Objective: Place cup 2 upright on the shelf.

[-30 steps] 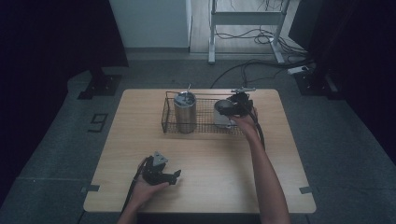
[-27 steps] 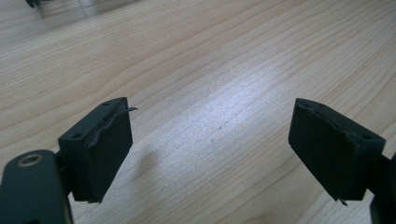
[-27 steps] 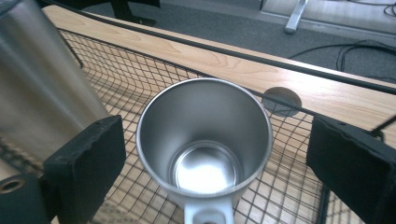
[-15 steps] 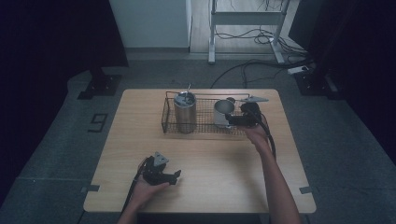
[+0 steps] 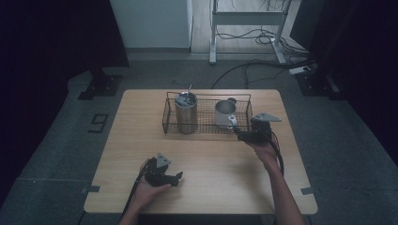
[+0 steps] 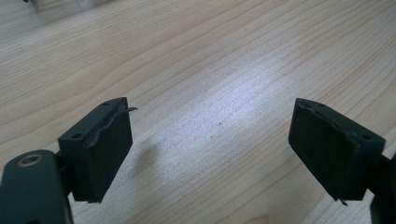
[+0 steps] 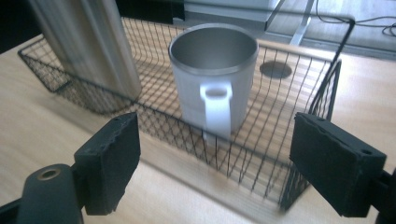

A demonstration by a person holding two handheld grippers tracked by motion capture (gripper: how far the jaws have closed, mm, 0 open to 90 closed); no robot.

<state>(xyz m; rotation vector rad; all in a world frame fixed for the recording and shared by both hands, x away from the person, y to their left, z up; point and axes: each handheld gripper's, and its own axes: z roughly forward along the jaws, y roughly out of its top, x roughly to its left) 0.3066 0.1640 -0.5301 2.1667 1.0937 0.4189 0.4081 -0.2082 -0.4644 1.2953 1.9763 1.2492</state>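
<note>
High view — mug (image 5: 224,114) stands upright in the wire basket (image 5: 206,129), right of a tall steel canister (image 5: 186,112); right gripper (image 5: 241,135) just outside the basket's near right corner; left gripper (image 5: 177,177) low over the table (image 5: 211,187).
Left gripper view — jaws apart, nothing between.
Right gripper view — jaws have just been closing, a gap remains, nothing gripped; mug handle faces them.

One mug (image 5: 225,114), one canister (image 5: 186,112) (both in one basket (image 5: 206,129)).

Light wood table (image 5: 206,159), bare grain between the left jaws. Wire basket (image 5: 170,117) sits on it just past the right jaws, near the far edge.
</note>
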